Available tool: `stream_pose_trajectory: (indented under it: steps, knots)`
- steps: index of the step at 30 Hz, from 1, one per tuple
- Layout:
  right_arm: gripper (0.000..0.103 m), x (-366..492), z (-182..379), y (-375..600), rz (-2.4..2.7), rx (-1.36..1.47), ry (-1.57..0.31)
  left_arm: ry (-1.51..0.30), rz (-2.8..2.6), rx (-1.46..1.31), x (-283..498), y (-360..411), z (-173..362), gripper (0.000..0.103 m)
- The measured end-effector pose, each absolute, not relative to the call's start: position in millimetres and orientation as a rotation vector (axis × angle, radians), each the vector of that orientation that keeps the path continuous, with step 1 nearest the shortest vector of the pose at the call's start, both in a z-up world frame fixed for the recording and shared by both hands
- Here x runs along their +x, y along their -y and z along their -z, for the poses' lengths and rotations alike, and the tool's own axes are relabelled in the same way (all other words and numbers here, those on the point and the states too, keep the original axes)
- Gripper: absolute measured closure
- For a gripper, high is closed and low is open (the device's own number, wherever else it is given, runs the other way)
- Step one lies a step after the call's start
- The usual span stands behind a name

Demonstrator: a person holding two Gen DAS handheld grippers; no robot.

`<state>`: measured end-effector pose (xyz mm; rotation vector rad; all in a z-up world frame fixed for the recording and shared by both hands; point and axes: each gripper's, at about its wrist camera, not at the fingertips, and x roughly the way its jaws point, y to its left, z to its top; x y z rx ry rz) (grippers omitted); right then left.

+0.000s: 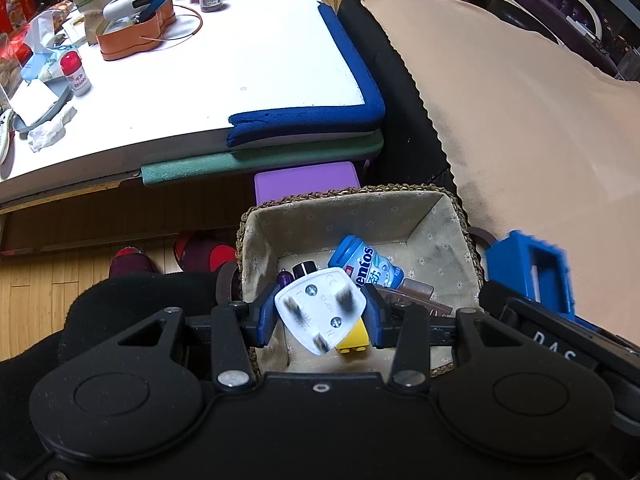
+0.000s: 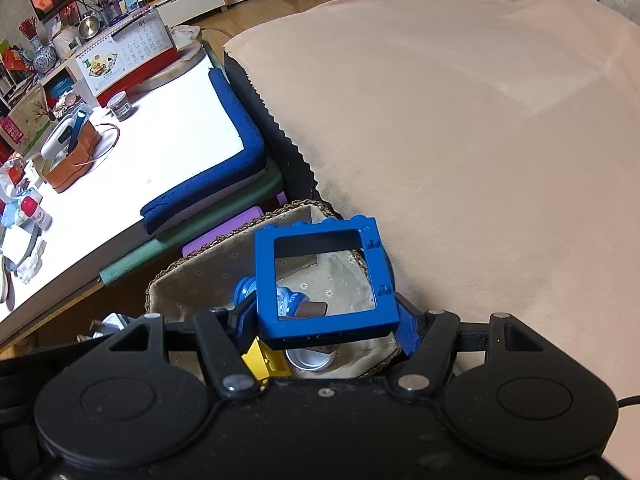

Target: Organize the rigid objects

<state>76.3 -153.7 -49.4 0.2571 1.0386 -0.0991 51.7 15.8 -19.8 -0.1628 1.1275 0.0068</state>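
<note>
"entos" on blue bottle [image 1: 366, 263], "CE" on white plug [image 1: 320, 310], "01" on calendar [image 2: 132, 42]

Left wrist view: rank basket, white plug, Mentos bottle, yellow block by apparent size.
1. basket
2. white plug, inflated by nearness to the camera
3. Mentos bottle, partly hidden, so 2 and 3 are unsure
4. yellow block, mostly hidden

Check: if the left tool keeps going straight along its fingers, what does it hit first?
Likely the yellow block, right under the white plug the left tool holds, inside the woven basket. Depth is unclear, so the Mentos bottle beside it could come first.
</note>
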Motion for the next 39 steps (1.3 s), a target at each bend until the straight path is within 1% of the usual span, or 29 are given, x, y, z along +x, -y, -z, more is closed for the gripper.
stream_pose_trajectory:
  steps: [2, 3, 9, 12, 16, 39]
  knots:
    - [0.035, 76, 51, 155, 0.106, 0.267, -1.038, -1.116, -0.009, -0.165, 51, -16, 18, 0.052]
    - [0.035, 75, 51, 156, 0.109, 0.27, -1.036, -1.11, -0.011, -0.165, 50, -17, 17, 0.046]
    - [0.035, 65, 52, 161, 0.122, 0.285, -1.035, -1.097, -0.006, -0.154, 47, -15, 16, 0.045]
    - [0.035, 59, 51, 164, 0.133, 0.283, -1.035, -1.085, -0.007, -0.154, 45, -16, 14, 0.04]
    - [0.035, 53, 49, 167, 0.15, 0.271, -1.027, -1.077, -0.012, -0.154, 42, -16, 13, 0.037]
    - [0.034, 47, 53, 170, 0.158, 0.259, -1.034, -1.052, -0.015, -0.158, 33, -16, 10, 0.037]
